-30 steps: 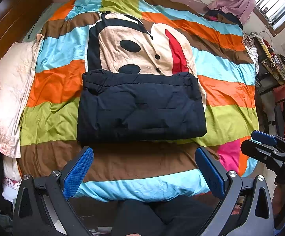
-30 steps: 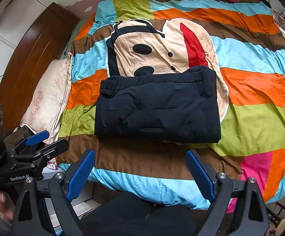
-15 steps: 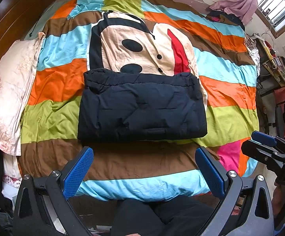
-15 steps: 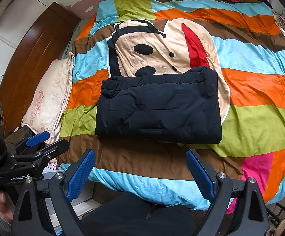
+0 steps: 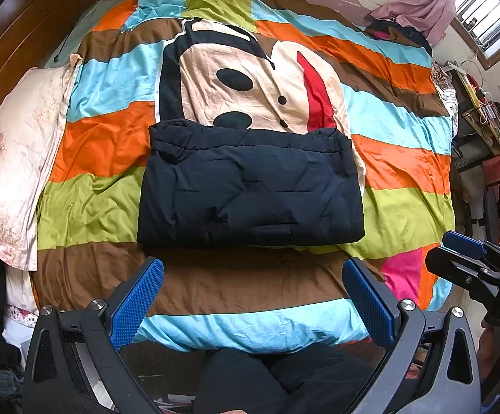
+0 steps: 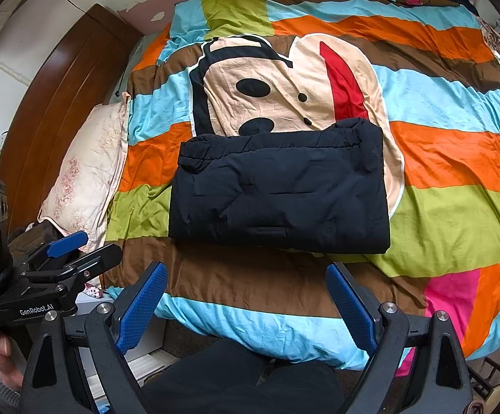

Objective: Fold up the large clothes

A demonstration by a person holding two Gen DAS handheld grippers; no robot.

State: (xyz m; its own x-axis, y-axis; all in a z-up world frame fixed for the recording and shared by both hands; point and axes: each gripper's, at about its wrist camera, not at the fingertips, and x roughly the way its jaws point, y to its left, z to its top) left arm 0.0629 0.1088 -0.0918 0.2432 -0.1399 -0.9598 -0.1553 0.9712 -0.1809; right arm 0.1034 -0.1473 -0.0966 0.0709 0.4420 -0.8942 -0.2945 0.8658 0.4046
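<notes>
A dark navy padded garment (image 5: 250,186) (image 6: 281,189) lies folded into a flat rectangle in the middle of the striped bedspread (image 5: 105,207) (image 6: 457,217). My left gripper (image 5: 253,296) hovers open above the near edge of the bed, short of the garment, with nothing between its blue pads. My right gripper (image 6: 246,296) is likewise open and empty, held back from the garment's near edge. In the left wrist view the right gripper (image 5: 470,258) shows at the right edge; in the right wrist view the left gripper (image 6: 74,252) shows at the lower left.
A pale floral pillow (image 5: 11,158) (image 6: 87,172) lies along the left side by the wooden headboard (image 6: 60,114). Loose clothes (image 5: 419,10) are heaped at the far right corner. Cluttered shelves (image 5: 484,114) stand to the right. The person's dark trousers (image 5: 277,379) fill the bottom.
Both views have drifted very slightly, so the garment sits a touch lower in frame. The garment has not moved and both grippers stay open.
</notes>
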